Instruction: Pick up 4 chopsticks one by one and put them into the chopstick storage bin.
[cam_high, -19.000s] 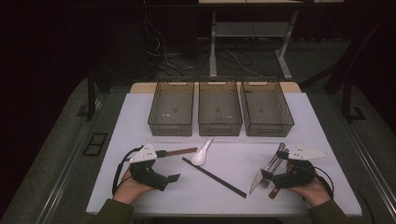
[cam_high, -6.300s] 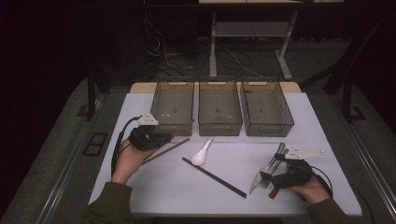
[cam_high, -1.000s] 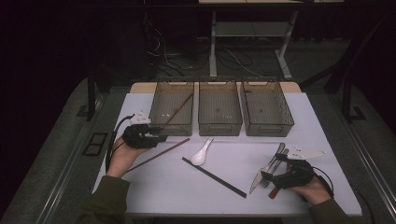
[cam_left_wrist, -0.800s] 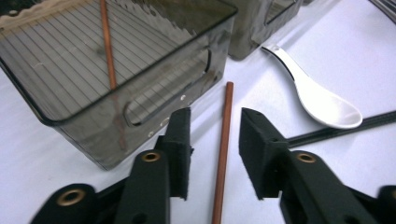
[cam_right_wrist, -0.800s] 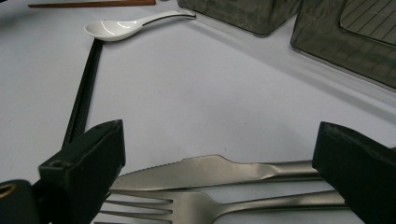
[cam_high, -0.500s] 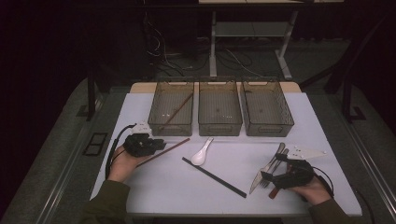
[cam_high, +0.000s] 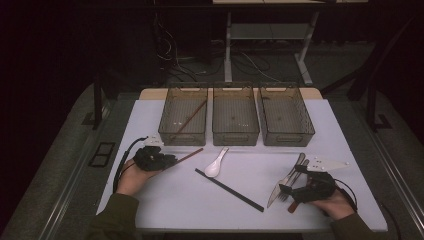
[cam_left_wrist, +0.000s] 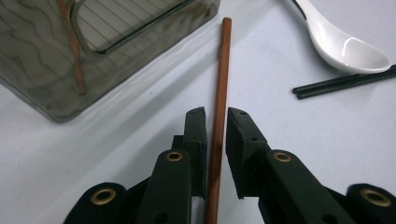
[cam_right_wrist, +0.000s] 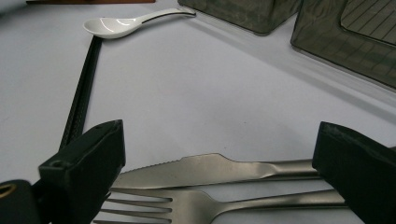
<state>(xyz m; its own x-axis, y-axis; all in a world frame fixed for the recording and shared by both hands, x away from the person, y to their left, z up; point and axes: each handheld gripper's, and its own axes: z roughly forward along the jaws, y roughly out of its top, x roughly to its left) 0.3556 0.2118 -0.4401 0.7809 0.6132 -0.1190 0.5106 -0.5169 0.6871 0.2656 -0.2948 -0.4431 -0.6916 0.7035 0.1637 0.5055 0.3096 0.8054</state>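
High view: a white table (cam_high: 165, 200) is seen with three smoked bins in a row at the far side. The left bin (cam_high: 170, 132) holds one brown chopstick, laid on a slant. The middle bin (cam_high: 235, 135) and right bin (cam_high: 295, 137) are seen beside it.

The left gripper (cam_high: 167, 161) rests low on the table just before the left bin, held by the left hand (cam_high: 132, 176). A second brown chopstick (cam_high: 187, 156) lies on the table, running from the gripper up toward the bin's near corner.

Left gripper view: the chopstick (cam_left_wrist: 219, 116) is seen between the two black jaws, which have just been closing. The gap is narrow. The left pad lies against the stick; a thin slit is seen at the right pad, so a full clamp cannot be told. The stick's far end points past the bin (cam_left_wrist: 56, 65). A white spoon (cam_left_wrist: 345, 46) and a black chopstick pair (cam_left_wrist: 345, 83) lie off to the right.

High view again: the spoon (cam_high: 216, 164) lies mid-table, the black pair (cam_high: 229, 189) just beside it on a slant. The right gripper (cam_high: 289, 190) rests at the near right in the right hand (cam_high: 332, 204).

Right gripper view: the jaws are held wide apart, nothing gripped. A knife (cam_right_wrist: 210, 169) and a fork (cam_right_wrist: 187, 201) lie on the table between them, side by side.
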